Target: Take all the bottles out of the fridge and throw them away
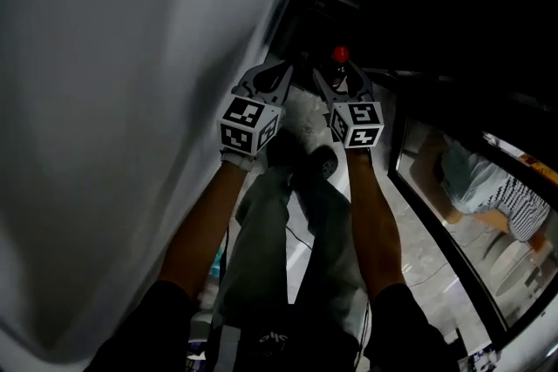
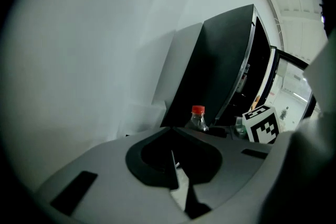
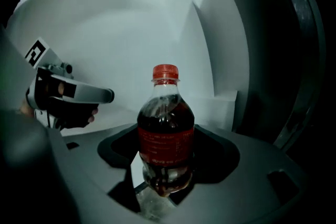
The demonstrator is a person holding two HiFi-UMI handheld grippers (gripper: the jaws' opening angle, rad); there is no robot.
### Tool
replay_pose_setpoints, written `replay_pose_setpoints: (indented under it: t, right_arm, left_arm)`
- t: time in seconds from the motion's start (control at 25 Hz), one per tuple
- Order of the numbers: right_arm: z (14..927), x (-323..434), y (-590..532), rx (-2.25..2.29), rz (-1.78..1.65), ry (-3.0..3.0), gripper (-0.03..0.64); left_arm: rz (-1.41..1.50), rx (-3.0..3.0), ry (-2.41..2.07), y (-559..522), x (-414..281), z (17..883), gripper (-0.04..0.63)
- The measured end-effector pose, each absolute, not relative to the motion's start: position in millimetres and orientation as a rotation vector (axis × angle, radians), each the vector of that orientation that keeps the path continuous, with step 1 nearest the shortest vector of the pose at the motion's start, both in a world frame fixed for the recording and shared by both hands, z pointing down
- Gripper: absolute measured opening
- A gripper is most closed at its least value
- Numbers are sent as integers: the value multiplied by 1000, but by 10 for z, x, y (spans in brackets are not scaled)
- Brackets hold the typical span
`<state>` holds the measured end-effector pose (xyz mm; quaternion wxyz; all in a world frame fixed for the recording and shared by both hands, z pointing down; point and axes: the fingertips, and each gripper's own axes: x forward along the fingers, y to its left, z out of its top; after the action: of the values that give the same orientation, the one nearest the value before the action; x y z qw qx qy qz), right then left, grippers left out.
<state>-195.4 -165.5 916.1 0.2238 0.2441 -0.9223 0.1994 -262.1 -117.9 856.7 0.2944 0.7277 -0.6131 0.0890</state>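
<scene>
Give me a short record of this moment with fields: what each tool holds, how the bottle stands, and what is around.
right tool: shut on a clear plastic bottle with a red cap and red label, gripped low on its body
bottle state: upright, capped, dark drink inside
left tool: jaws together, nothing between them
relation: the tools are side by side and apart; the left one does not touch the bottle
surroundings: pale wall on the left, black cabinet ahead

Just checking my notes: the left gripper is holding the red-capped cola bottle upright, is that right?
Not quite: the right gripper is holding the red-capped cola bottle upright, as the right gripper view shows; the left gripper holds nothing.
</scene>
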Motion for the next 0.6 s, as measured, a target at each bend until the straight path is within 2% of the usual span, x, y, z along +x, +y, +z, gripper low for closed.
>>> replay_pose_setpoints:
  t: [0.32,0.6]
  right_arm:
    - [10463,-2057,-1759,630,586,-2524,307]
    - [11040,-2078,-1763,577,593,-2456,308]
  left_arm:
    - [220,1965,-1658,-1513,-2629,9601,8]
    - [185,1975,-1673,-1675,-2653,9884,8]
